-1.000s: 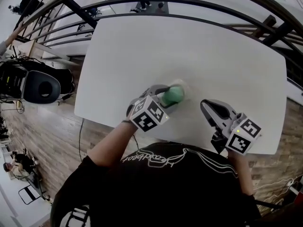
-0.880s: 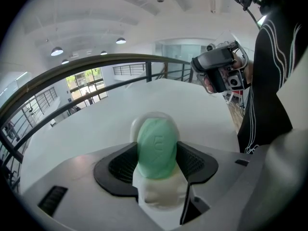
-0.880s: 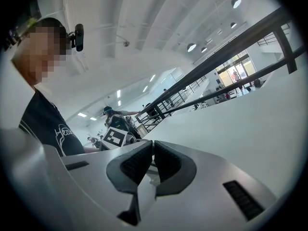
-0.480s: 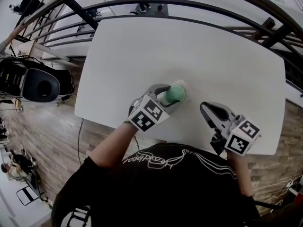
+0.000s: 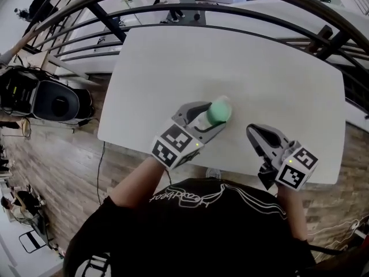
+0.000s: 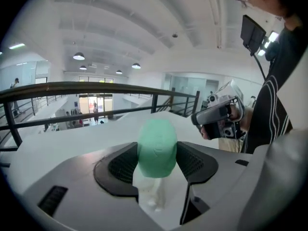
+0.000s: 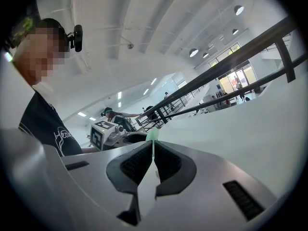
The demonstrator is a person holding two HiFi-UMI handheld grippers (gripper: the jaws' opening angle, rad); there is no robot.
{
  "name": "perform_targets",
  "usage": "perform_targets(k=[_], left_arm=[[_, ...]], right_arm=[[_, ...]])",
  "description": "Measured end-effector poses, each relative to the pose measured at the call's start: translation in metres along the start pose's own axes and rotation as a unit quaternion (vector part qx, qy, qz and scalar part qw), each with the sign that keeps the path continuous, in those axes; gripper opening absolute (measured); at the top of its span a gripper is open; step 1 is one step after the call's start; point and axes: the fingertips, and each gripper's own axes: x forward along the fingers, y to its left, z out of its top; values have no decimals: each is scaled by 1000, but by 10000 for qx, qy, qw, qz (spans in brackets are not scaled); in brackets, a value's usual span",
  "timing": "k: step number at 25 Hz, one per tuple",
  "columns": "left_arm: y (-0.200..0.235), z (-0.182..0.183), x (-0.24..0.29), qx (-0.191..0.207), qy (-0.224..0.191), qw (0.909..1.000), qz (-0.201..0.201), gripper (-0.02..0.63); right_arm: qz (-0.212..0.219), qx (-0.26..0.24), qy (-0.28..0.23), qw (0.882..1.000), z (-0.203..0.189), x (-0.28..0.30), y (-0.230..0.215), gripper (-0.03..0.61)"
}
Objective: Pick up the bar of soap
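Note:
The bar of soap is a rounded green oval. My left gripper is shut on it and holds it above the white table. In the left gripper view the green soap fills the gap between the two dark pads, pinched on both sides, standing tall. My right gripper sits over the table's near right part, jaws closed together with nothing between them. Just a sliver of the soap shows past its tips in the right gripper view.
A dark curved railing runs round the table's far side. Left of the table, on the wooden floor, lies a black bag or case. The table's near edge is close to my body.
The left gripper has lifted the soap up off the table and slightly to the right. The right gripper has stayed in place.

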Motion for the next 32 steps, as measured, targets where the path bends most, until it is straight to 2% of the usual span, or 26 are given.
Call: perform_targets(k=[7,11,15,22,32], left_arm=[[-44,49,-66,-335,-785,9962,-198,255],[-77,54,-117,-328,-1131,9925,-342,255],[-91,67,-142,-312,-1376,9889,-456,255],[-136,58,-197,-257,-1645,9844,-570,255],[-173,44,-252,-172,-1781,9822,-575,255]], right_arm=[[14,-194,-205,9996,7,-21,55,17],[-10,-360,-371,9987,-4,-32,104,17],[-18,-486,-497,9976,0,-36,125,17],[-46,-612,-688,9957,-19,-53,187,17],[-29,-817,-860,9929,-36,-63,250,17]])
